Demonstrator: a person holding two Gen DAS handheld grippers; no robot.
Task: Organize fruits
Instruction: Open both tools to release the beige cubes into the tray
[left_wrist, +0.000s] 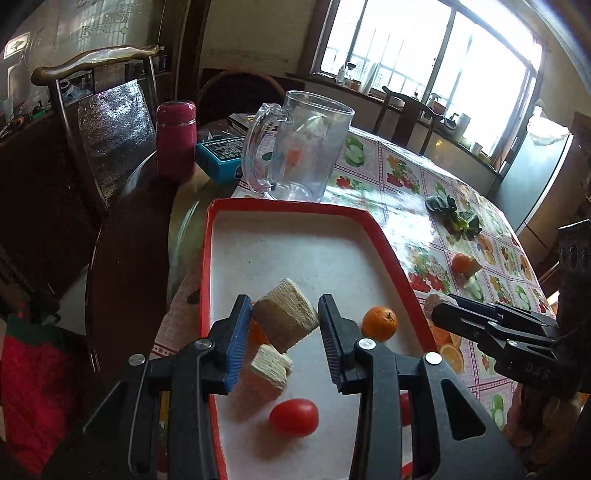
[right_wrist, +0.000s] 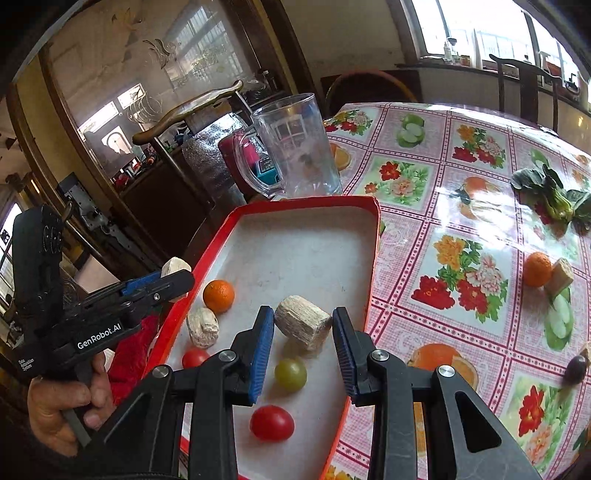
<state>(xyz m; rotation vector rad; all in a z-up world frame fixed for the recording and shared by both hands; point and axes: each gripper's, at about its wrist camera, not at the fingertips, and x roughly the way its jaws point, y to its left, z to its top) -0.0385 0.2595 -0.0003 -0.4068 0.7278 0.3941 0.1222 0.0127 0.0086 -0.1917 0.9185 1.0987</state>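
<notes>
Over the red tray, each claw, left and right, pinches a sugarcane chunk.

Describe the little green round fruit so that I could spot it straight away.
Find the red-rimmed tray with the white floor, in front of the clear glass jug. Near its front end lie two red tomatoes. The green fruit sits between them on the tray floor, the only green round thing in there; the orange lies farther back.
</notes>
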